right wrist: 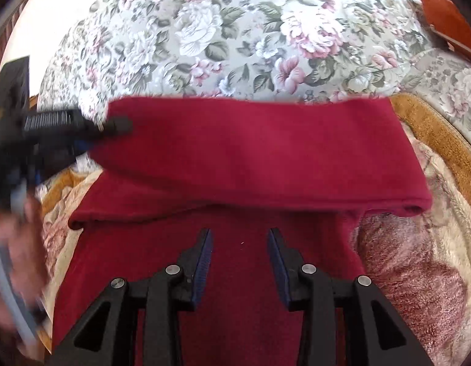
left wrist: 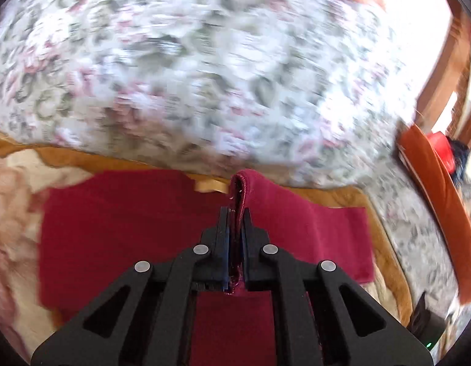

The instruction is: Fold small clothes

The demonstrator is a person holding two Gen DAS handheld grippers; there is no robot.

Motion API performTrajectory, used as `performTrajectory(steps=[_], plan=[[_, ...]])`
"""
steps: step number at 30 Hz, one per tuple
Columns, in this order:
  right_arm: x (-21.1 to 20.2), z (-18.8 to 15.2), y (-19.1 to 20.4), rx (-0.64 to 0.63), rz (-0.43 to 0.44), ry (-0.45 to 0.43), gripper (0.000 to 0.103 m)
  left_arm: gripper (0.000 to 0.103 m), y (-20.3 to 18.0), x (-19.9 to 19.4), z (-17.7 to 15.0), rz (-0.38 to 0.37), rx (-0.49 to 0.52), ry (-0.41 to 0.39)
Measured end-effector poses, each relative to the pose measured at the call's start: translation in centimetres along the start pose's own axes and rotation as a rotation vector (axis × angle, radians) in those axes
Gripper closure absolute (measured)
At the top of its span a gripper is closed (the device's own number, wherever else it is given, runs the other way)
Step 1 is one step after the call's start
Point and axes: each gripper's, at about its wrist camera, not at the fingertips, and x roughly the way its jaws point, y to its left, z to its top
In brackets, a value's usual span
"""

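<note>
A dark red cloth (right wrist: 253,152) lies on a plush blanket (right wrist: 418,274), its far part folded back over the near part. My left gripper (left wrist: 235,213) is shut on a lifted edge of the red cloth (left wrist: 244,183), pinched between its jaws. In the right wrist view the left gripper (right wrist: 116,126) shows at the cloth's far left corner. My right gripper (right wrist: 239,235) is open and empty, low over the near part of the cloth.
A floral cushion (right wrist: 235,36) rises behind the cloth. The blanket has a tan border (right wrist: 443,134). An orange-brown band (left wrist: 443,198) and a red object (left wrist: 443,146) sit at the right in the left wrist view. The holder's hand (right wrist: 18,244) is blurred at left.
</note>
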Motion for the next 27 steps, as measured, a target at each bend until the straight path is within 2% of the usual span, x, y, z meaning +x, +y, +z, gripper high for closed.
performTrajectory(steps=[4, 7, 11, 14, 16, 18, 19, 20, 21, 22, 23, 24, 25, 27], plan=[[1.1, -0.2, 0.6, -0.034, -0.007, 0.05, 0.067, 0.099, 6.3, -1.2, 1.0, 0.082, -0.048, 0.04], [1.4, -0.3, 0.9, -0.051, -0.009, 0.062, 0.067, 0.099, 9.9, -0.7, 0.2, 0.091, -0.089, 0.112], [1.4, -0.4, 1.1, -0.062, -0.011, 0.066, 0.067, 0.098, 11.4, 0.5, -2.0, 0.153, -0.045, 0.163], [1.6, -0.4, 1.1, -0.068, -0.014, 0.068, 0.067, 0.092, 11.7, 0.8, -3.2, 0.238, -0.02, 0.155], [1.5, -0.3, 1.0, -0.067, -0.012, 0.069, 0.067, 0.091, 11.9, 0.6, -3.5, 0.256, -0.037, 0.149], [1.6, -0.3, 1.0, -0.063, -0.009, 0.069, 0.067, 0.088, 11.9, 0.0, -3.2, 0.286, -0.059, 0.124], [1.6, -0.3, 0.9, -0.06, -0.006, 0.069, 0.067, 0.086, 11.8, -0.7, -3.0, 0.311, -0.07, 0.087], [1.5, -0.2, 0.8, -0.054, -0.003, 0.065, 0.067, 0.077, 11.6, -1.4, -2.9, 0.34, -0.08, 0.047], [1.2, -0.1, 0.6, -0.044, -0.002, 0.048, 0.067, 0.065, 11.6, -2.4, -2.9, 0.386, -0.097, -0.009], [0.5, 0.1, 0.3, -0.031, -0.001, 0.012, 0.067, 0.06, 11.5, -3.1, -3.0, 0.42, -0.111, -0.054], [-0.2, 0.2, 0.1, -0.023, -0.005, -0.022, 0.067, 0.057, 11.3, -3.5, -3.2, 0.439, -0.118, -0.082], [-1.6, 0.5, -0.4, -0.012, -0.042, -0.094, 0.067, 0.057, 10.7, -3.9, -3.7, 0.455, -0.107, -0.122], [-3.0, 0.8, -1.0, 0.006, -0.093, -0.162, 0.067, 0.057, 10.2, -3.6, -3.9, 0.443, -0.084, -0.131], [-5.0, 1.0, -2.8, 0.087, -0.177, -0.245, 0.067, 0.058, 8.6, -2.1, -4.5, 0.364, -0.003, -0.111]])
